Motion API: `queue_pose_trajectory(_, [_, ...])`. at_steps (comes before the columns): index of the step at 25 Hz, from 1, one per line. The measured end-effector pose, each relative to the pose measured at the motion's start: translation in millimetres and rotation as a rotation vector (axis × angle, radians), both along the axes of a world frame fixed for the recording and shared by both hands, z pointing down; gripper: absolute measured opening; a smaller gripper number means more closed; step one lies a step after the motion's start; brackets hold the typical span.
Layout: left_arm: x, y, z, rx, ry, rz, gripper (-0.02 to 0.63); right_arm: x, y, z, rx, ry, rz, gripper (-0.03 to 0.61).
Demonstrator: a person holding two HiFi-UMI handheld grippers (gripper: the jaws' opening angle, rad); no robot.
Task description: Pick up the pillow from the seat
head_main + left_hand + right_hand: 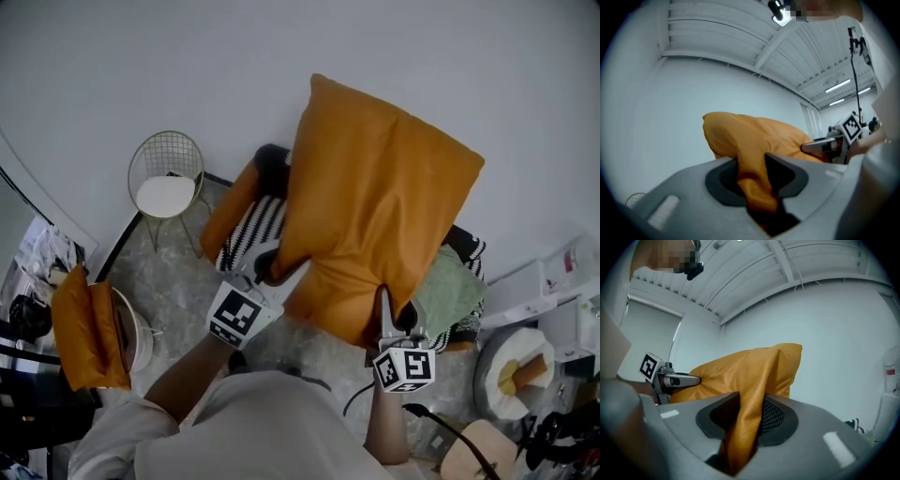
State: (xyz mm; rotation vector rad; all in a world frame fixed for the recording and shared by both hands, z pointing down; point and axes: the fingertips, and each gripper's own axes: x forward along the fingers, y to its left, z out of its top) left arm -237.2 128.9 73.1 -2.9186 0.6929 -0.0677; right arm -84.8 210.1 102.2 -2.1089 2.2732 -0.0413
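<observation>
A large orange pillow [375,206] hangs in the air in front of me, lifted clear of the seat [258,225], which has a black-and-white striped cushion. My left gripper [266,268] is shut on the pillow's lower left edge. My right gripper [392,321] is shut on its lower right edge. In the left gripper view a fold of orange pillow fabric [754,140] is pinched between the pads at my left gripper [754,180]. In the right gripper view the pillow [745,371] is clamped the same way in my right gripper [745,420].
A green cloth [452,292] lies on the seat's right side, and an orange bolster [230,211] on its left. A wire chair with a white pad [167,183] stands at the back left. Another orange cushion [86,328] sits at the far left. White objects [517,370] stand at the right.
</observation>
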Motion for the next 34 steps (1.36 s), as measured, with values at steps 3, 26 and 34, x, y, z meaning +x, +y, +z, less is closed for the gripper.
queue_pose_trajectory(3, [-15.8, -5.9, -6.7, 0.007, 0.01, 0.001, 0.129, -16.2, -5.7, -7.7, 0.01, 0.009, 0.005, 0.12])
queue_pose_trajectory(26, [-34.0, -42.6, -23.2, 0.036, 0.033, 0.003, 0.129, -35.2, -38.1, -25.4, 0.038, 0.023, 0.024, 0.12])
queue_pose_trajectory(34, [-31.8, -46.1, -27.2, 0.046, 0.048, 0.001, 0.129, -32.7, -42.5, -29.7, 0.059, 0.046, 0.018, 0.12])
